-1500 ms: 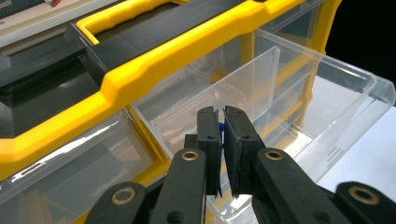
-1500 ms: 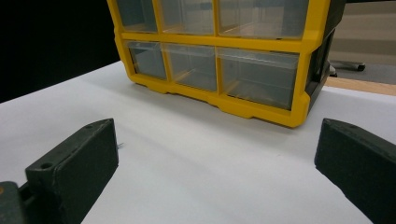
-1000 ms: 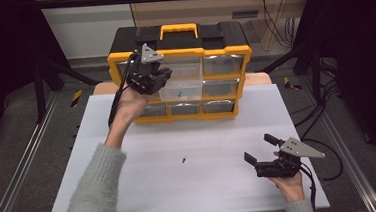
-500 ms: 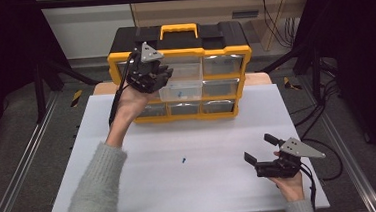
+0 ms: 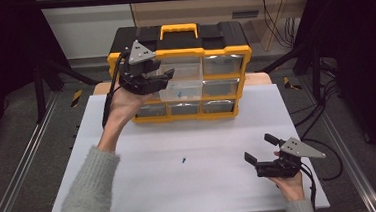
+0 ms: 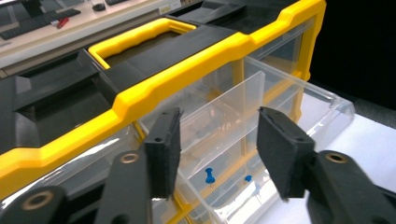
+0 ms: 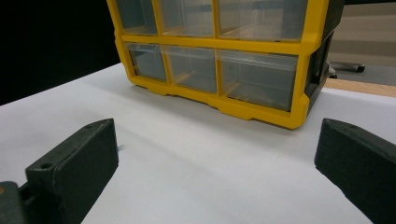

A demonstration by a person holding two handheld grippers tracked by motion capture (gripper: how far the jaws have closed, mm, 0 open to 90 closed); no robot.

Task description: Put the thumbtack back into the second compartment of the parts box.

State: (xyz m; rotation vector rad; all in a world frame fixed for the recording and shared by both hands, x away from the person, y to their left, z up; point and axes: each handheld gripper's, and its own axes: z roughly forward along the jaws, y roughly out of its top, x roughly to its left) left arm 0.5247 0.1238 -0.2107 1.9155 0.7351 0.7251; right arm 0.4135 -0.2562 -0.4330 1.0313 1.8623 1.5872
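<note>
A yellow and black organizer box (image 5: 179, 51) with clear drawers stands at the back of the white table (image 5: 129, 150). One middle drawer (image 5: 181, 90) is pulled out, with a blue pushpin (image 6: 209, 175) inside it. My left gripper (image 5: 160, 73) is held up in front of the box's upper left and is open. In the left gripper view its jaws stand apart above the open drawer (image 6: 261, 121), gripping nothing. Another blue pushpin (image 5: 184, 160) lies loose on the table. My right gripper (image 5: 259, 147) rests open near the front right, empty, facing the box (image 7: 219, 51).
Black frame rails run along both sides of the table, and cables hang off its right edge. The wooden table edge (image 7: 359, 86) shows beside the box. Bare white surface lies between the box and my right gripper.
</note>
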